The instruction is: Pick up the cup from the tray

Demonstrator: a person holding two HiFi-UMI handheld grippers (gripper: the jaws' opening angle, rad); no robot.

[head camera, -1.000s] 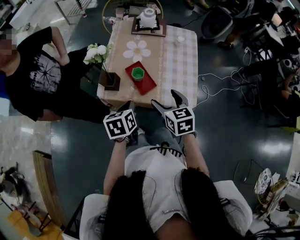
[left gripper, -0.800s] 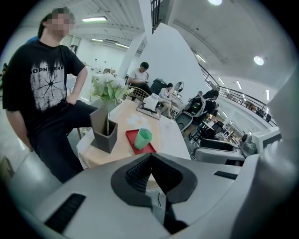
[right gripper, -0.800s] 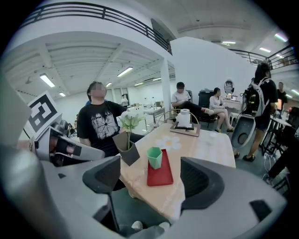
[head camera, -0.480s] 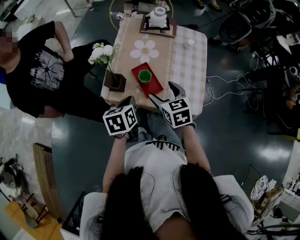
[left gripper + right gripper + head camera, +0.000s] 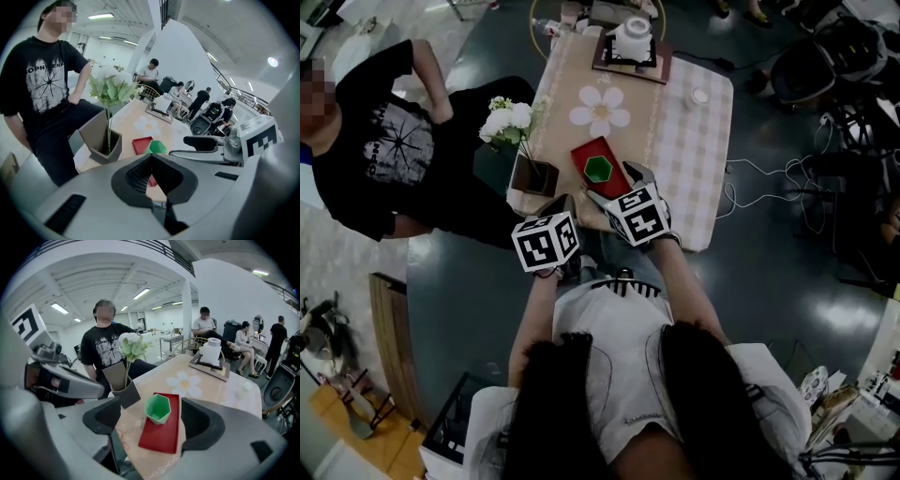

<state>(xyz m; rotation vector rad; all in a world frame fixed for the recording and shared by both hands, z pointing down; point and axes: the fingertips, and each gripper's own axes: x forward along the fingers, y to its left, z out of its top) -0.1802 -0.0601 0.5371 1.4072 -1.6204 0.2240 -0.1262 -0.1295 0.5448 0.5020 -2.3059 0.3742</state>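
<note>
A green hexagonal cup (image 5: 598, 169) stands on a red tray (image 5: 612, 184) near the front edge of the table (image 5: 675, 141). My right gripper (image 5: 619, 186) is open just short of the tray. In the right gripper view the cup (image 5: 158, 408) and tray (image 5: 161, 436) lie ahead between the spread jaws of the right gripper (image 5: 151, 417), untouched. My left gripper (image 5: 565, 204) hangs at the table's front left corner, shut and holding nothing. In the left gripper view, the left gripper (image 5: 150, 157) points toward the cup (image 5: 157, 147) and tray (image 5: 140, 144).
A brown box vase (image 5: 532, 174) with white flowers (image 5: 508, 120) stands left of the tray. A flower-shaped mat (image 5: 600, 106), a white pot on a dark tray (image 5: 633, 42) and a small white dish (image 5: 700, 96) lie farther back. A person in a black T-shirt (image 5: 375, 159) stands at the table's left.
My right gripper has moved forward and left, up to the red tray. The table has drawn nearer in view. The left gripper has held its place by the table edge.
</note>
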